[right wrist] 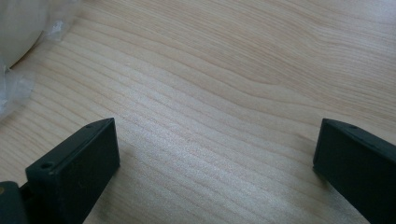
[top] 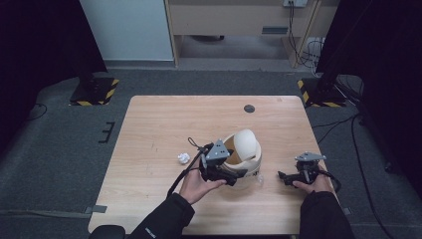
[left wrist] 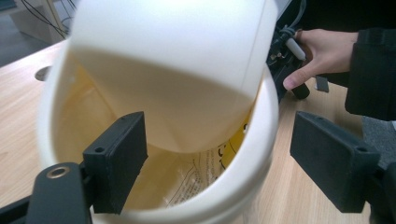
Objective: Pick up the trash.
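Dark sleeves cover both forearms; each black hand-held gripper (top: 226, 174) carries a grey three-cornered plate and a trailing cable.

Wooden table (top: 164, 124) on grey carpet (top: 54, 159) (black curtains (top: 30, 40) flanking).

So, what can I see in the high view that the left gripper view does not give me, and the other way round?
High view alone: a crumpled white paper ball on the table, left of the white bin, and the left gripper seen from outside at the bin.

Left gripper view alone: the bin's yellowish inside with a clear plastic liner, its swing lid tipped inward, and the jaws open astride the rim, one inside, one outside.

Both: the bin, the wooden table, and the person's right hand on the right gripper.
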A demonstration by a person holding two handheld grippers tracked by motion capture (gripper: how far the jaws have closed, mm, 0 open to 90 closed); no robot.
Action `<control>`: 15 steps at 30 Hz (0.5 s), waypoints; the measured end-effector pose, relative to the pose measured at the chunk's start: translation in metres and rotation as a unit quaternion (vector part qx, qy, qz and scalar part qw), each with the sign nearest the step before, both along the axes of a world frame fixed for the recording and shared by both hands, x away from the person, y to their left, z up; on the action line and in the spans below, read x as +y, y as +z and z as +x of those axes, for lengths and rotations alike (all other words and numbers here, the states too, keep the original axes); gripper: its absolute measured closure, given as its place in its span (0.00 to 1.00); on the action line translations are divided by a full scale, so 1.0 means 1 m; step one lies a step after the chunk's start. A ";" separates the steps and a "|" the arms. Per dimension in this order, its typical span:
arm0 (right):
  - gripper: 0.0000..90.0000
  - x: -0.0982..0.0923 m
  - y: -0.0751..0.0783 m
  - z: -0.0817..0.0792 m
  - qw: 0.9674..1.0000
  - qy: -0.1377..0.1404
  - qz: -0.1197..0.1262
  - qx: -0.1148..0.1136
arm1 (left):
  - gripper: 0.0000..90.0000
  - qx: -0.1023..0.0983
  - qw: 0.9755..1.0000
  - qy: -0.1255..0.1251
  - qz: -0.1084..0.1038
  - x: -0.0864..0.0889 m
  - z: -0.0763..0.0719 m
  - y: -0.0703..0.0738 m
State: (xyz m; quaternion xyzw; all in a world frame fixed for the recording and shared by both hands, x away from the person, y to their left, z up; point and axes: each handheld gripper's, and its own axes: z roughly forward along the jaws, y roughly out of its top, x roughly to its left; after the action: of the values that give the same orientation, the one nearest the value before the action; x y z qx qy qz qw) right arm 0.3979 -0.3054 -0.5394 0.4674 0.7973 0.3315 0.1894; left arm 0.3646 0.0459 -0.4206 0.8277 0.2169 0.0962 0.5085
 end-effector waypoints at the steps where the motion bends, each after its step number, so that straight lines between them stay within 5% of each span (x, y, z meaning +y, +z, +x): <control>1: 0.01 0.000 0.000 0.000 1.000 0.000 0.000 0.000 | 0.20 -0.002 1.000 0.001 -0.001 0.003 -0.001 0.002; 15: 0.01 0.000 0.000 0.000 1.000 0.000 0.000 0.000 | 0.21 -0.011 0.998 0.064 -0.012 0.074 -0.002 0.009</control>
State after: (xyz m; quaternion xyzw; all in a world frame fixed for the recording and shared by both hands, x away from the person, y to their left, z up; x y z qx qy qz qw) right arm 0.3979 -0.3053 -0.5394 0.4676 0.7973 0.3314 0.1894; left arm 0.3621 0.1200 -0.4118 0.8048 0.2653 0.1351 0.5134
